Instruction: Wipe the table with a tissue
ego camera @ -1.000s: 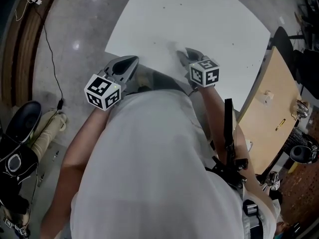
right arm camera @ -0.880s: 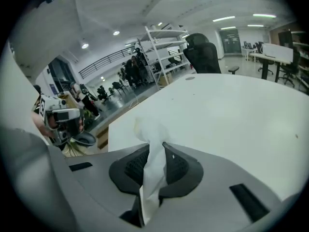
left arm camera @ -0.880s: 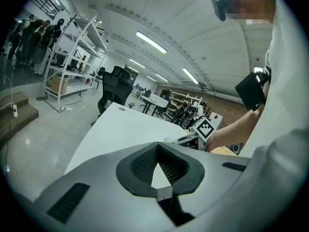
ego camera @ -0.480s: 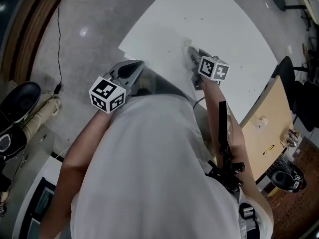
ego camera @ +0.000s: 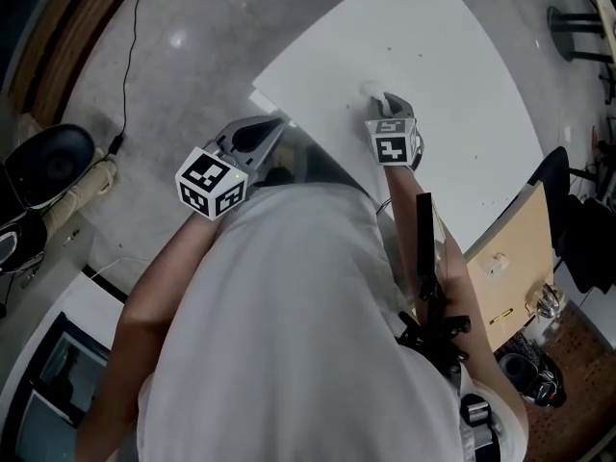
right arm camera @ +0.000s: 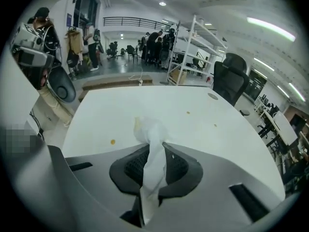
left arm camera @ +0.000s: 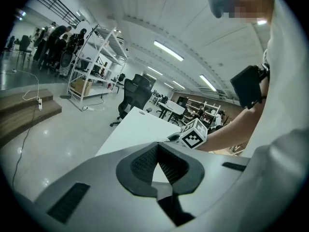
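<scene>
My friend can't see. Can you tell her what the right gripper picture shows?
The right gripper is shut on a white tissue, whose crumpled end pokes out past the jaws, with a white table beyond it. A few small yellowish spots dot the table, and behind it is a big room with shelves, office chairs and people.

The head camera looks steeply down from above the person's white-shirted torso (ego camera: 289,335), past both arms, onto the near edge of the white flat-topped table (ego camera: 462,75) and the grey polished floor (ego camera: 164,75) beside it. The left gripper (ego camera: 277,125) camera sits just off the table's near left corner, close behind its own jaws, facing almost level across the top. There it catches the black-and-white marker cube (left arm camera: 193,134) of the right gripper (ego camera: 385,99). That gripper's camera tilts down over the table, close to the white crumpled paper tissue (right arm camera: 152,144). All three views share the tabletop.
</scene>
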Demonstrator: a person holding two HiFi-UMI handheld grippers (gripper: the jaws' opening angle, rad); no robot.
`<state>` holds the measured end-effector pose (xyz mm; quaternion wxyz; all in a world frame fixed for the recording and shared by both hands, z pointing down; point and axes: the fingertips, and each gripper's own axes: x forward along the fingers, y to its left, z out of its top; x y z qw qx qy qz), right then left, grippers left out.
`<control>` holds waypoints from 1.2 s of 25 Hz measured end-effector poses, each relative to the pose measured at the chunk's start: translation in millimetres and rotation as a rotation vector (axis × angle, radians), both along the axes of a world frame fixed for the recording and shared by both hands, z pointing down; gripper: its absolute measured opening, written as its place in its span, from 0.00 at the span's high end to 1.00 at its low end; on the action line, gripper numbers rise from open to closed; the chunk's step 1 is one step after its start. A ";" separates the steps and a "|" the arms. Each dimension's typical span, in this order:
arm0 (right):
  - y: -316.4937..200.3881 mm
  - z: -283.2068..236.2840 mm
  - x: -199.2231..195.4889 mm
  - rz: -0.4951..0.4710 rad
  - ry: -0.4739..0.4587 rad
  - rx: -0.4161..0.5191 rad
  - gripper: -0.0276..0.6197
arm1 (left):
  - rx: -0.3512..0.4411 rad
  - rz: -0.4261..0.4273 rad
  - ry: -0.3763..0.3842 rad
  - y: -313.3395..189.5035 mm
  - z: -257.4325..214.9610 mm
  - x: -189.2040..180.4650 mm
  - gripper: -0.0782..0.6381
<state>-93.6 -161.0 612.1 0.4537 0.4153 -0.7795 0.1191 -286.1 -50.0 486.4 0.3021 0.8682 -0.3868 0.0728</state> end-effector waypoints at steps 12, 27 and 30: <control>37.3 10.5 -47.5 -0.166 -0.103 -0.091 0.89 | 0.000 -0.038 0.002 -1.7 1.3 10.3 0.88; 122.0 9.0 -27.8 -0.382 -0.238 -0.348 0.89 | 0.035 0.004 0.023 2.7 -10.6 14.3 0.88; 100.3 0.1 8.7 -0.151 -0.313 -0.338 0.89 | 0.039 0.025 0.030 1.4 -11.6 20.0 0.88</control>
